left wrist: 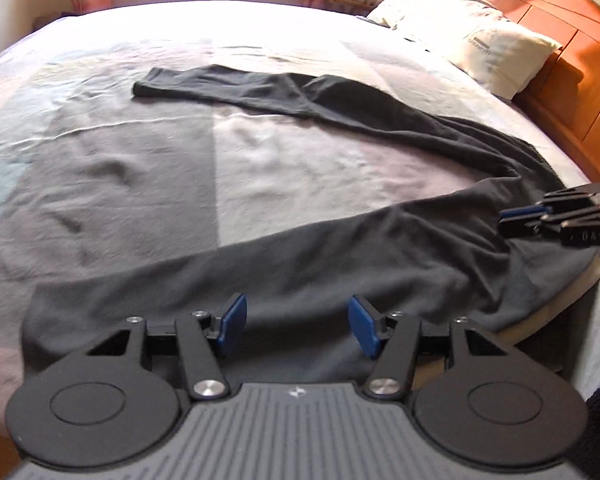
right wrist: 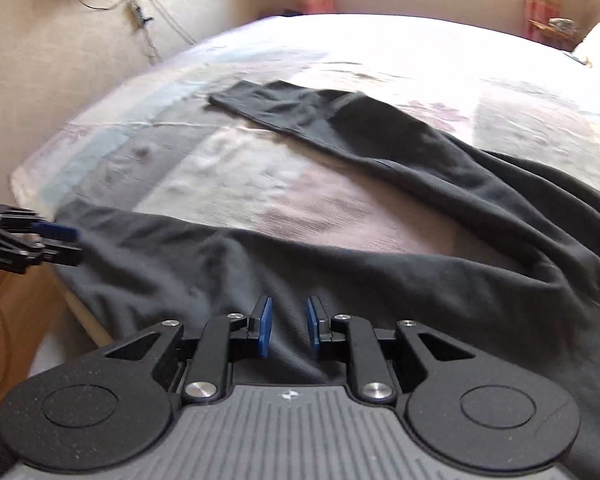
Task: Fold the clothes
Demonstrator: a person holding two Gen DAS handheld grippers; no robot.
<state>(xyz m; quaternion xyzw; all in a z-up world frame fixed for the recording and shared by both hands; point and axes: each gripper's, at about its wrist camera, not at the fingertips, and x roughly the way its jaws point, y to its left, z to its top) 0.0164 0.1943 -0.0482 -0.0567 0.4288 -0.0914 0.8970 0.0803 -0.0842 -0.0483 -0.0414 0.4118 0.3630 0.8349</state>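
Dark trousers [left wrist: 340,248] spread on the bed [left wrist: 140,176], legs splayed in a V: one leg runs along the near edge, the other reaches toward the middle, cuff [left wrist: 156,86] flat. Waist end bunches at the near corner on the headboard side and drapes over the edge; how far it hangs is cut off.

Left tool [left wrist: 298,326]: jaws apart, blue pads [left wrist: 236,316] clear of each other, hovering over the near leg. Nothing between them that I can see; whether the tips touch the fabric is hard to tell.

Right tool [right wrist: 287,326]: jaws narrow, a small gap between the pads, over the bunched cloth. Fabric sits under and behind the gap, but I can't tell if any is pinched. In the left view the right tool shows only at the frame's right edge, blurred, tips at the cloth.

Pillows [left wrist: 480,40] by the wooden headboard [left wrist: 560,40], partly washed out by sunlight. Far bed edge is blown out too. No containers.
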